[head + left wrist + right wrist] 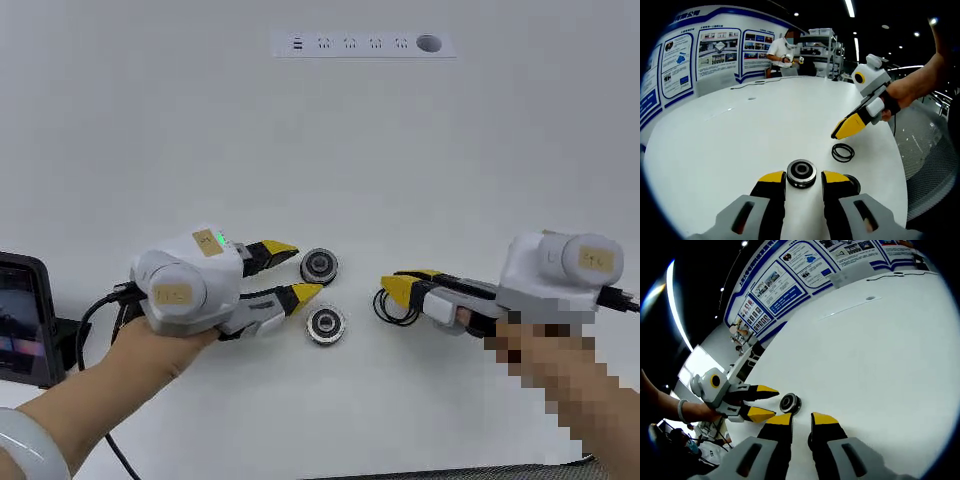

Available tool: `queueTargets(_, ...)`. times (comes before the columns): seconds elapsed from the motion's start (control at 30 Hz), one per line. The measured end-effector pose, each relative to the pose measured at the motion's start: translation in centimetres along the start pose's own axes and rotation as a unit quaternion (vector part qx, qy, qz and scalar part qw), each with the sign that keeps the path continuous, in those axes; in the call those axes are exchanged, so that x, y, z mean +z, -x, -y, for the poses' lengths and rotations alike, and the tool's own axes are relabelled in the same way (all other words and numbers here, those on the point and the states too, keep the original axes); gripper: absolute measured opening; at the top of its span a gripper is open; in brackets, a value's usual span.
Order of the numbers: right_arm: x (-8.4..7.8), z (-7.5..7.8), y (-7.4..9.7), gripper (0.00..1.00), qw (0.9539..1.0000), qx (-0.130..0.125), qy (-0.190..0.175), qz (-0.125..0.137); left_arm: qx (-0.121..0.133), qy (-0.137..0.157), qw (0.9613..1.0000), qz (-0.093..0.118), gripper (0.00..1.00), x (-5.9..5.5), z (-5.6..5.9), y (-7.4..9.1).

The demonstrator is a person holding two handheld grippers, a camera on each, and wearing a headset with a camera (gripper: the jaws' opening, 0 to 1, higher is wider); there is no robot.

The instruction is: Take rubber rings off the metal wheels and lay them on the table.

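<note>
Your left gripper (290,270) is spread wide and grips nothing, with one metal wheel (319,265) lying flat on the table (300,140) between its yellow tips and a second wheel (326,324) just beside its nearer jaw. To the right of the wheels, the black rubber rings (393,310) lie loose in a small heap on the table. Your right gripper (402,288) hangs just over them, its jaws a narrow gap apart and clamped on nothing.
</note>
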State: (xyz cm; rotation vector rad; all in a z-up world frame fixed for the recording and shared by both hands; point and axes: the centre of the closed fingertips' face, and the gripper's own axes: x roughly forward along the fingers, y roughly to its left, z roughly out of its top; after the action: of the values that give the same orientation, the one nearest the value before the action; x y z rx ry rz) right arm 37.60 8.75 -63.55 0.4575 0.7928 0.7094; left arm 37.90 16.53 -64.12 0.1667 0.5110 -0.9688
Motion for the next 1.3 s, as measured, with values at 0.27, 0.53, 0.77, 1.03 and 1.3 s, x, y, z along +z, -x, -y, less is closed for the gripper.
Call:
queueTargets(0.27,0.3,-0.6,-1.3,0.15,0.9996,0.013,-0.026,0.006,-0.002,-0.004,1.0,-0.002,0.21,0.3,0.0,-0.6)
queueTargets(0.53,0.2,-0.8,-2.4,0.15,0.9984,0.021,-0.053,0.001,-0.004,-0.009,0.9999,-0.01,0.2,0.3,0.2,-1.3)
queueTargets(0.77,0.2,-1.0,-3.4,0.15,0.9975,0.026,-0.066,-0.001,-0.004,-0.015,0.9996,-0.022,0.17,-0.2,0.0,-1.7)
queueTargets(1.03,0.1,-1.2,-4.2,0.15,0.9966,0.032,-0.076,-0.004,-0.005,-0.024,0.9994,-0.025,0.14,-0.1,-0.2,-1.8)
queueTargets(1.3,-0.2,-1.6,-5.2,0.16,0.9963,0.035,-0.078,-0.015,-0.005,-0.021,0.9994,-0.025,0.13,-0.1,-0.2,-1.8)
